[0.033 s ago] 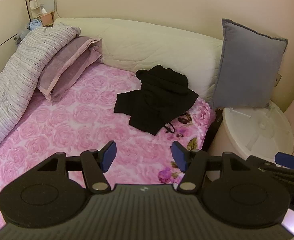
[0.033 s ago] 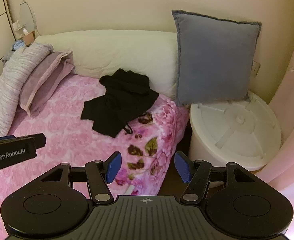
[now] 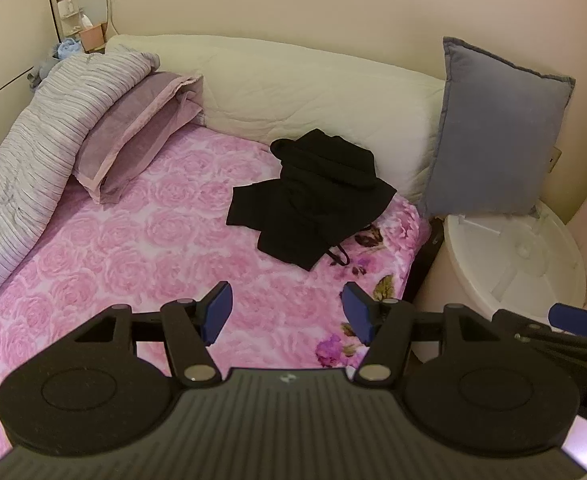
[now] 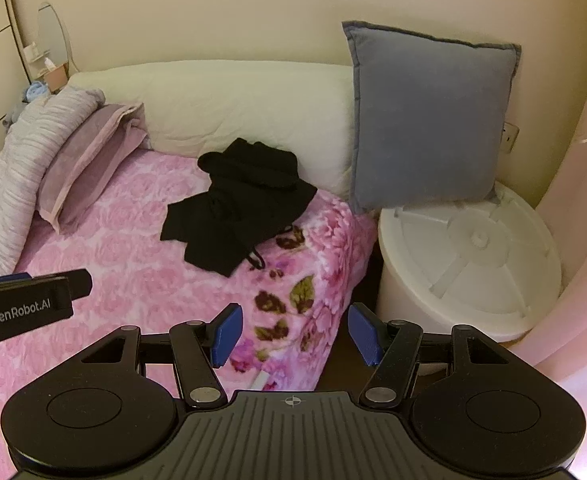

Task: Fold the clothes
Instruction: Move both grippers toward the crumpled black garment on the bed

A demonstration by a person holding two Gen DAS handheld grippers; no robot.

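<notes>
A bed covered by a pink rose-patterned blanket (image 3: 141,248) fills the room's lower left, set against a cream wall. Along its left side lies a rolled grey striped quilt (image 3: 41,148), and beside that a mauve pillow with a pink border (image 3: 133,140). A long cream quilted bolster (image 3: 293,92) runs along the wall behind the bed. A crumpled black garment (image 3: 313,200) lies on the blanket in front of the bolster, near the bed's right edge, with a thin black cord trailing from its near hem. To the right, a grey-blue square cushion (image 3: 493,132) stands upright against the wall, its lower edge resting on a round white plastic tub (image 3: 513,256) that sits just beside the bed.

The left gripper (image 3: 287,312) hovers over the blanket, short of the garment, its blue-padded fingers spread wide with nothing between them. The right gripper (image 4: 295,336) is held level over the bed's right corner, its blue pads likewise parted and empty; part of the left tool shows at the left edge of that view.

A stretch of bare blanket lies between both grippers and the garment, and more to the garment's left. A dark narrow gap separates the bed edge from the tub.
</notes>
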